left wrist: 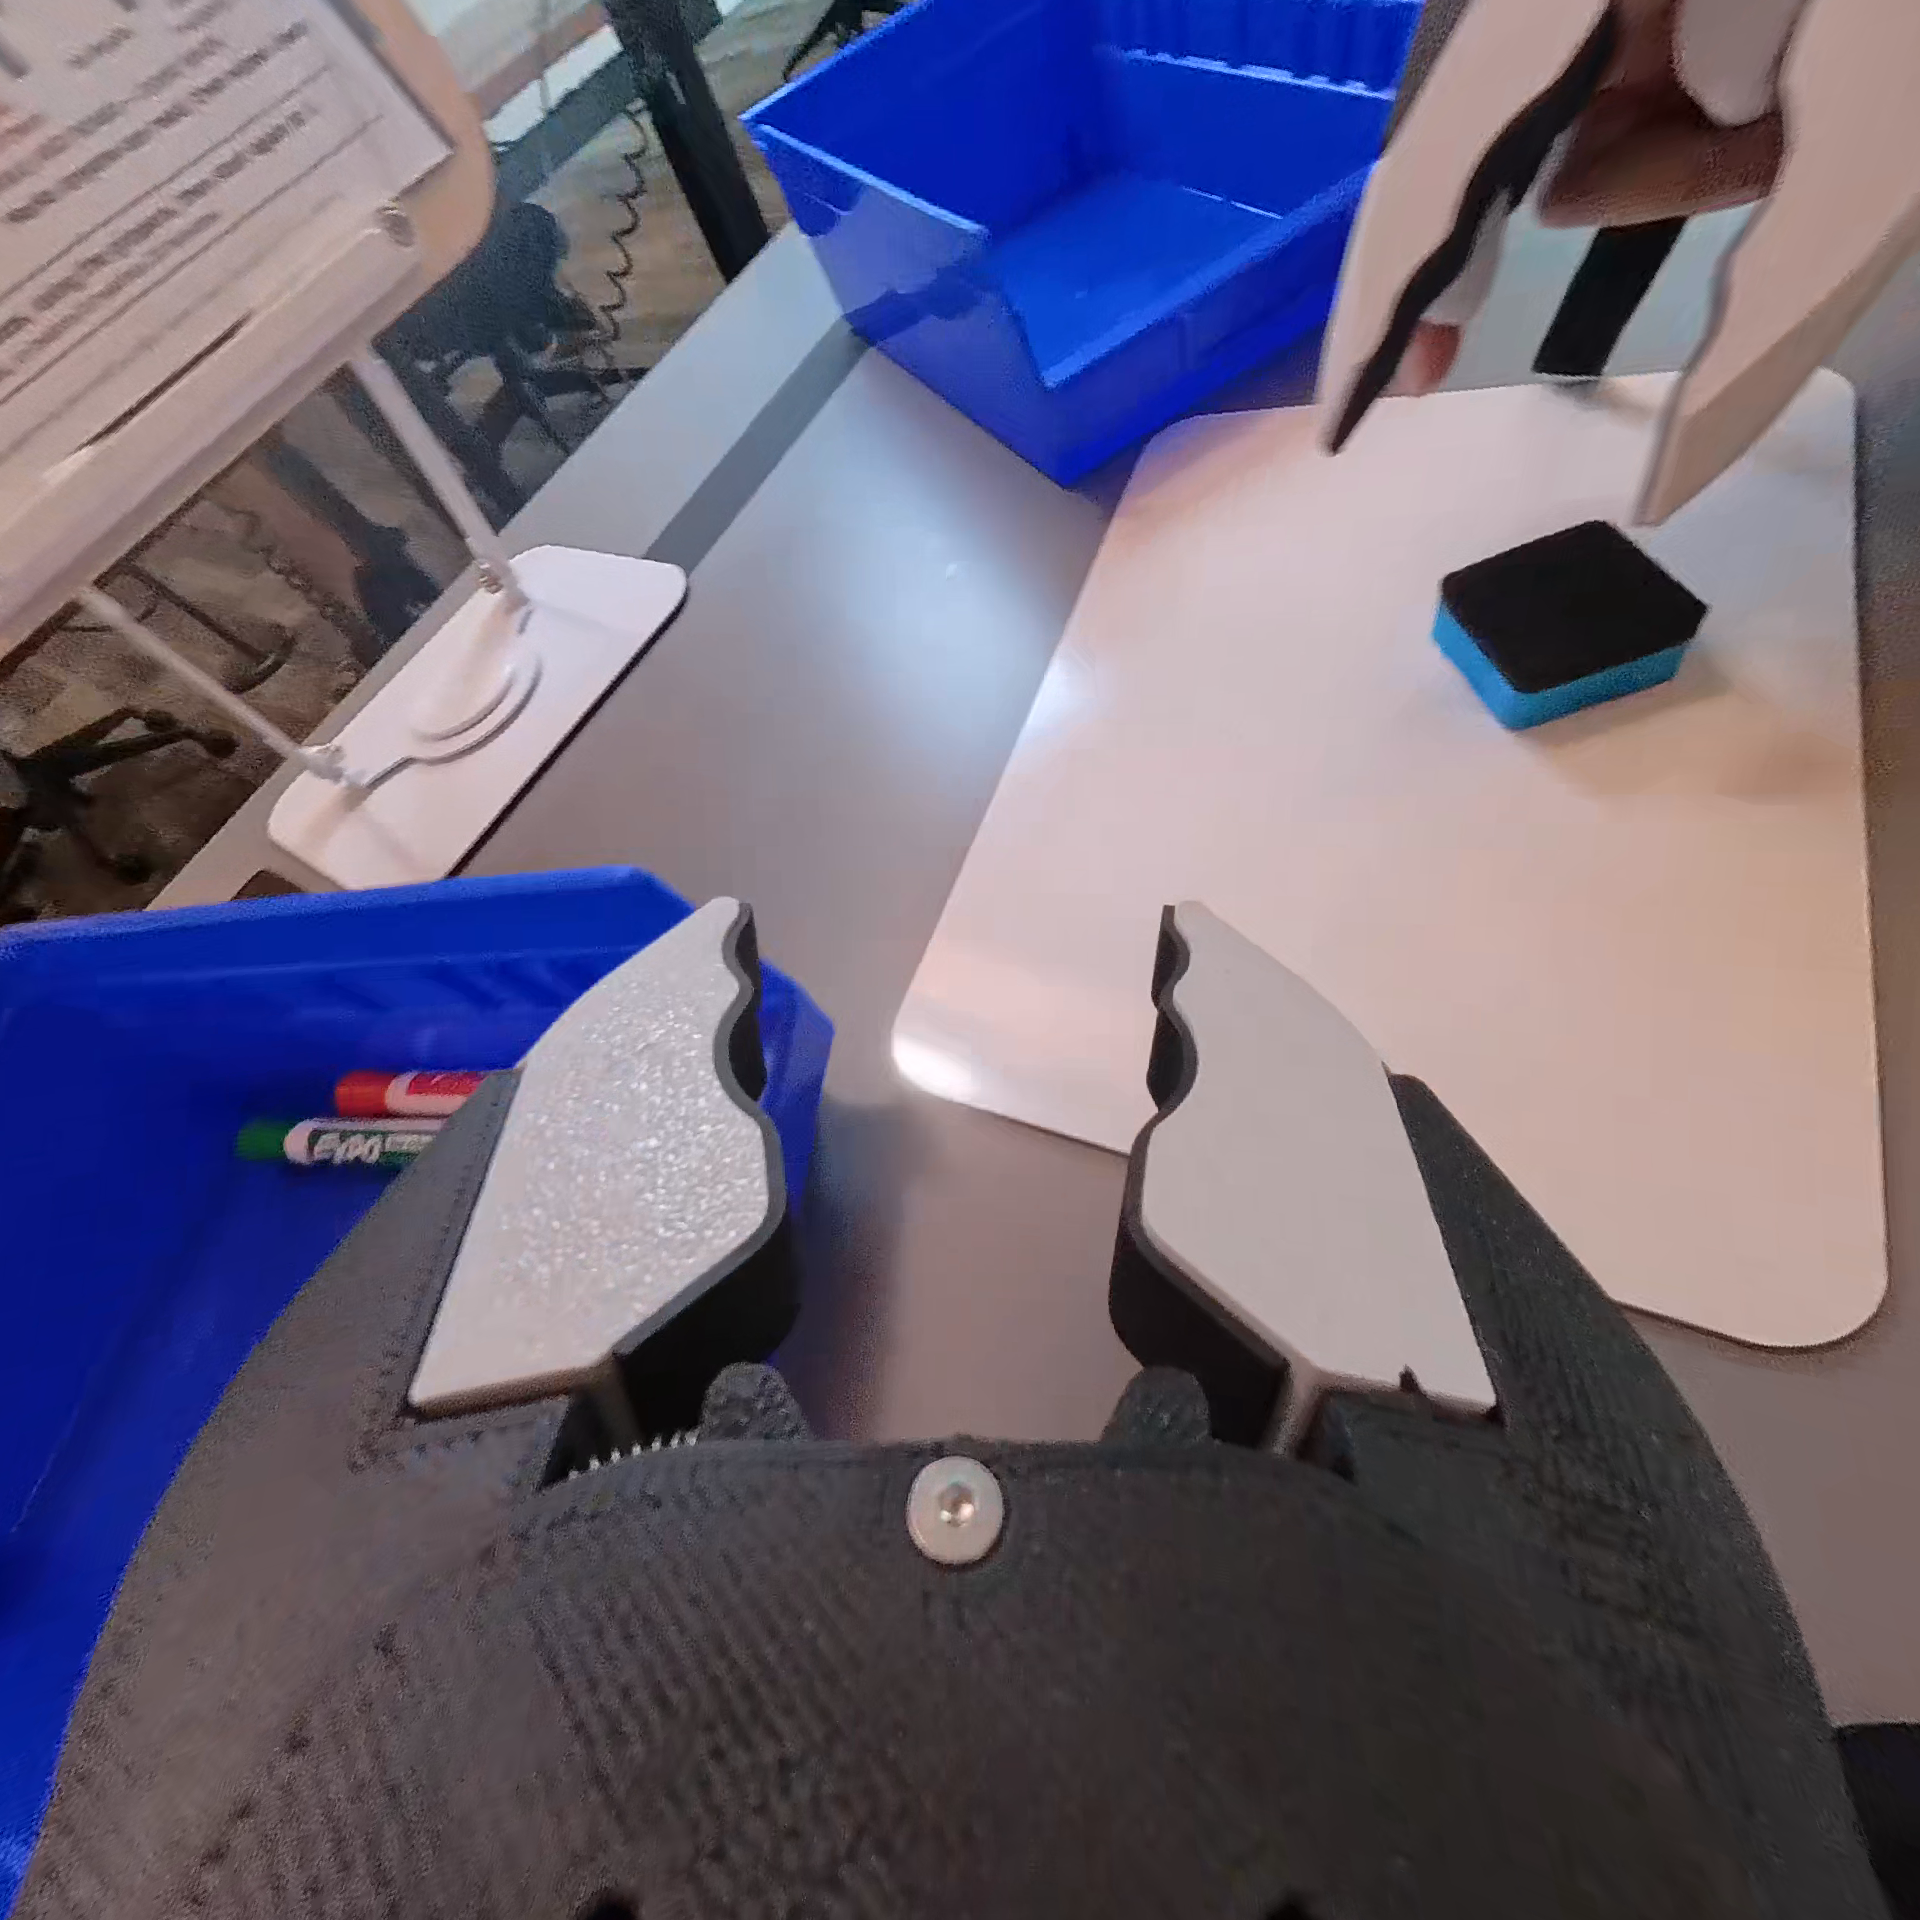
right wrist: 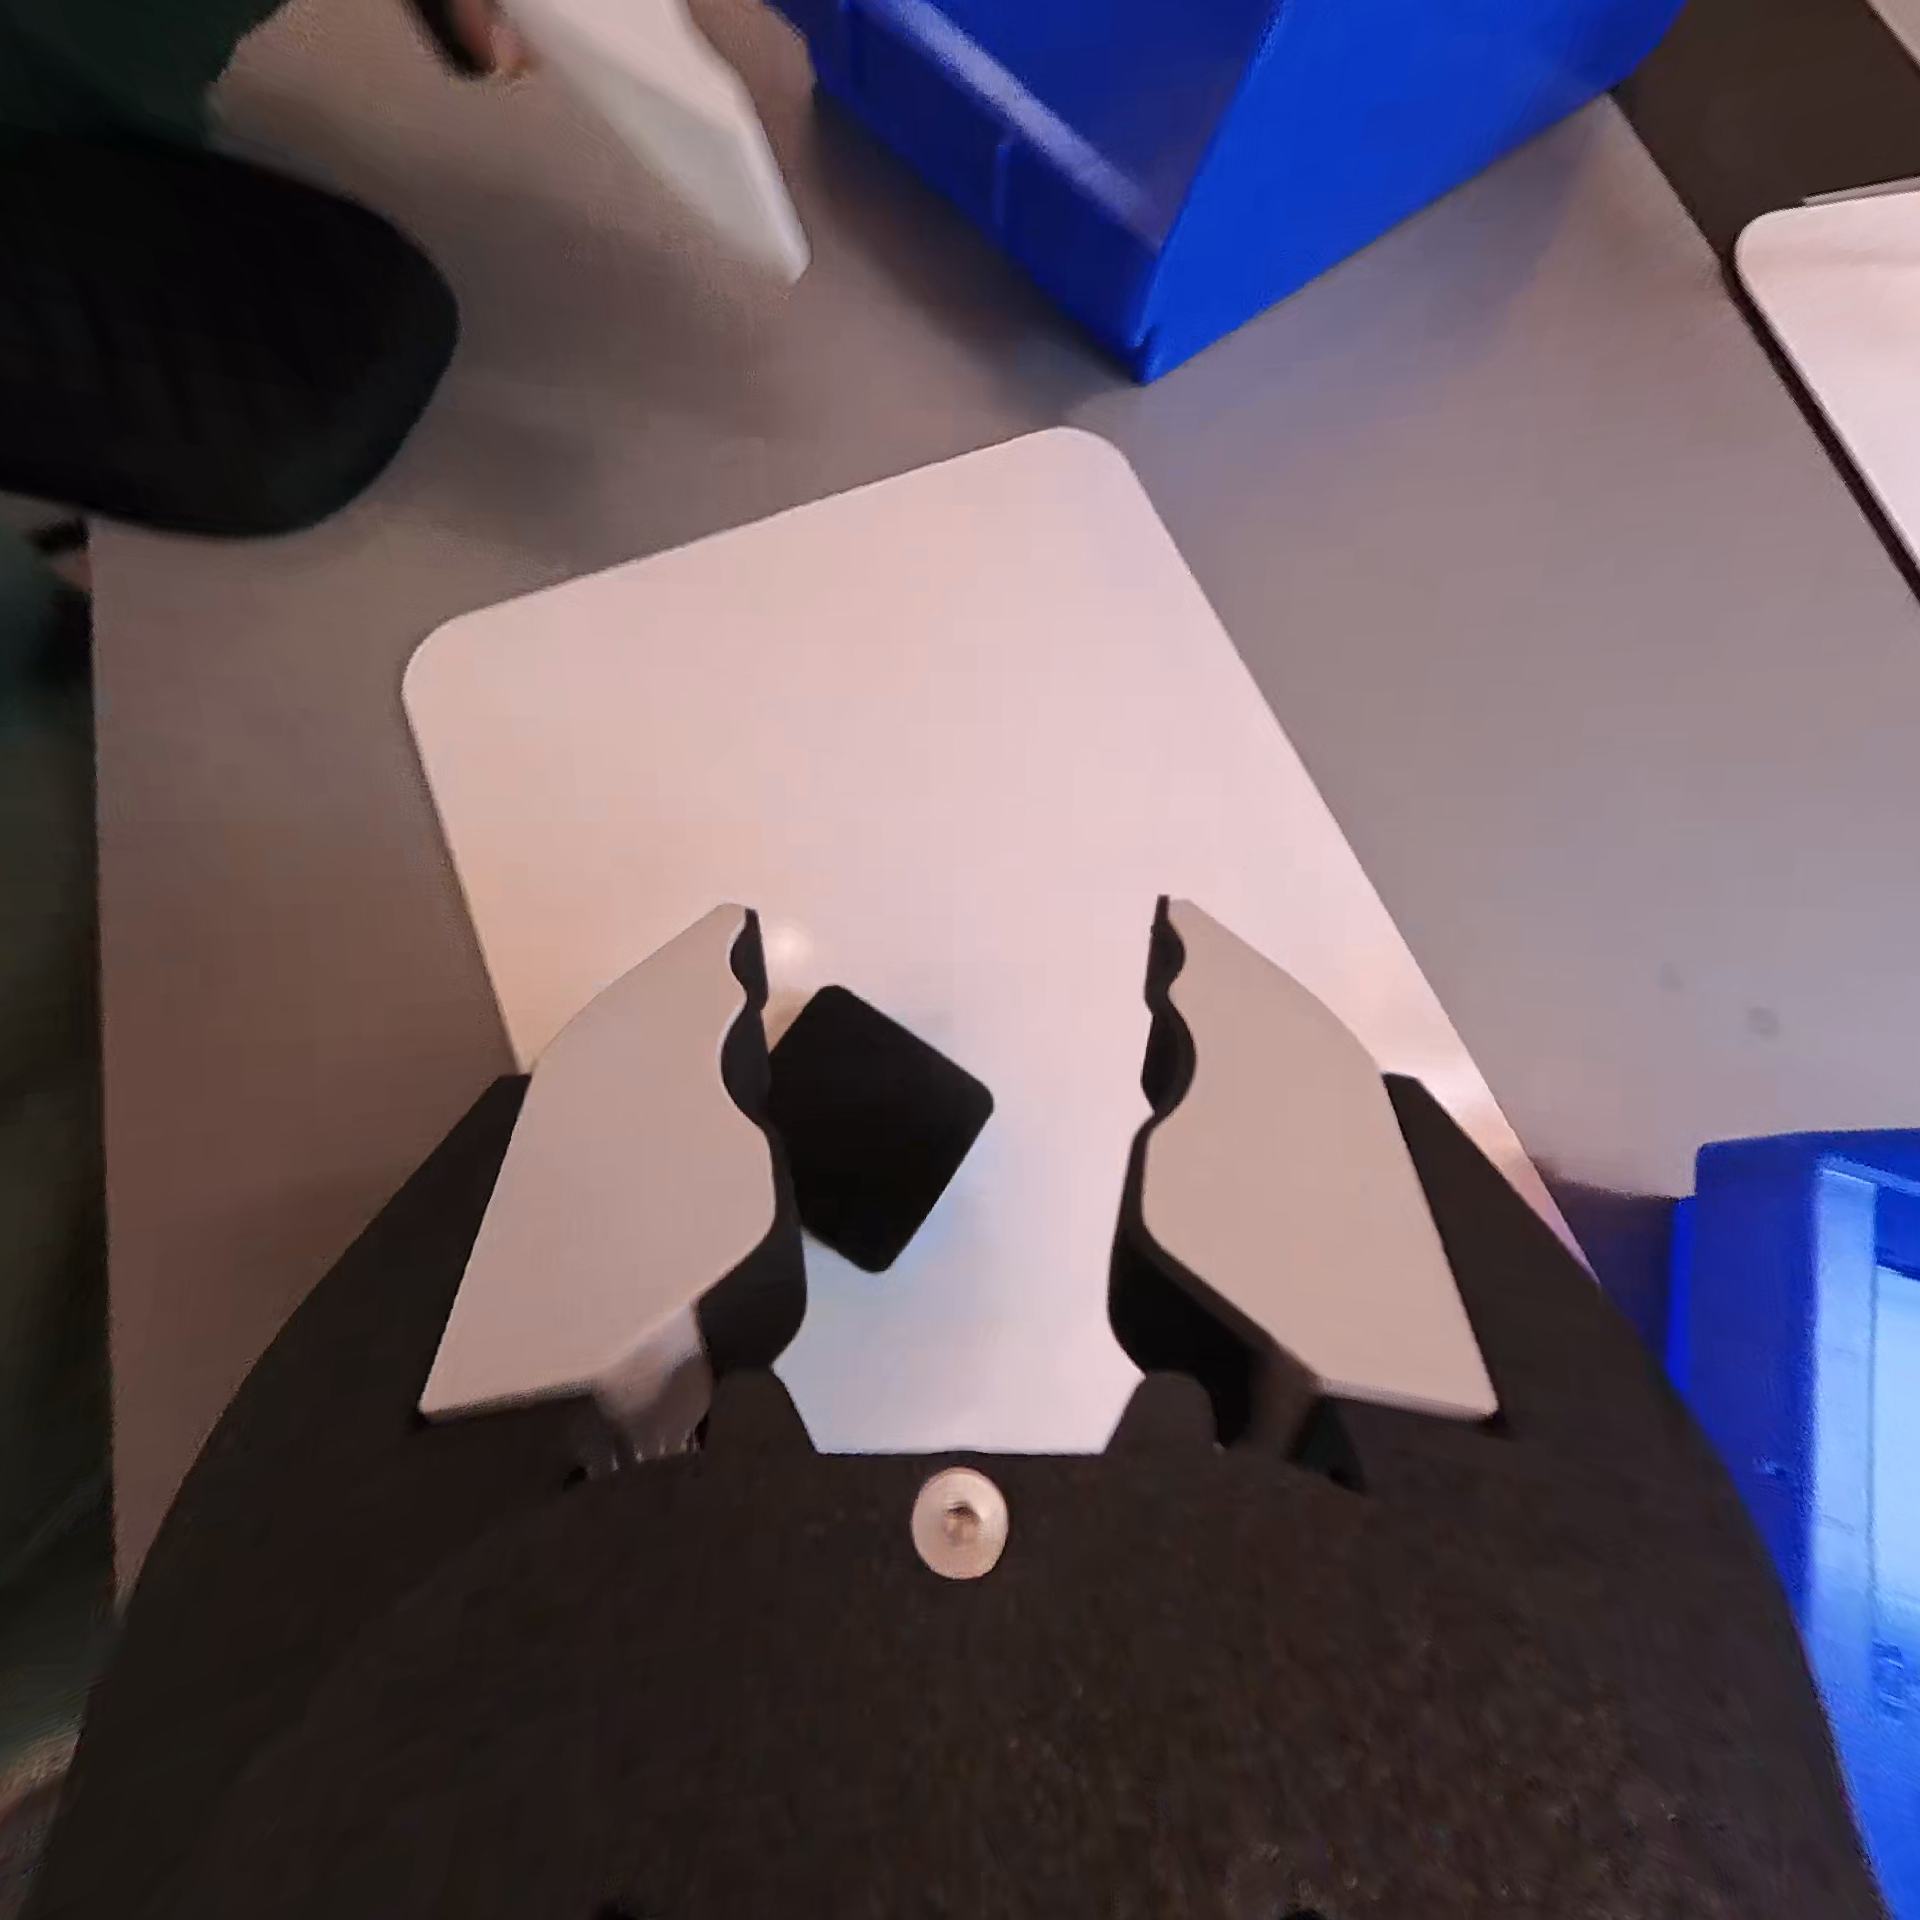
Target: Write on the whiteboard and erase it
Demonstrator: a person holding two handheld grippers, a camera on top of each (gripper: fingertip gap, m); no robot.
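A white whiteboard lies flat on the grey table and looks blank. It also shows in the right wrist view. A small eraser with a black felt top and blue foam body rests on the board. From above it shows as a black square. My right gripper hangs open above the eraser, also visible in the left wrist view. My left gripper is open and empty, over the table between a blue bin and the board. A red marker and a green marker lie in that bin.
A second, empty blue bin stands at the far side of the board; it also shows in the right wrist view. A white sign stand with a printed sheet sits on the left. A person's hand holds the right gripper. To reach the red marker in a straight line is about 20 cm for my left fingers, about 35 cm for my right.
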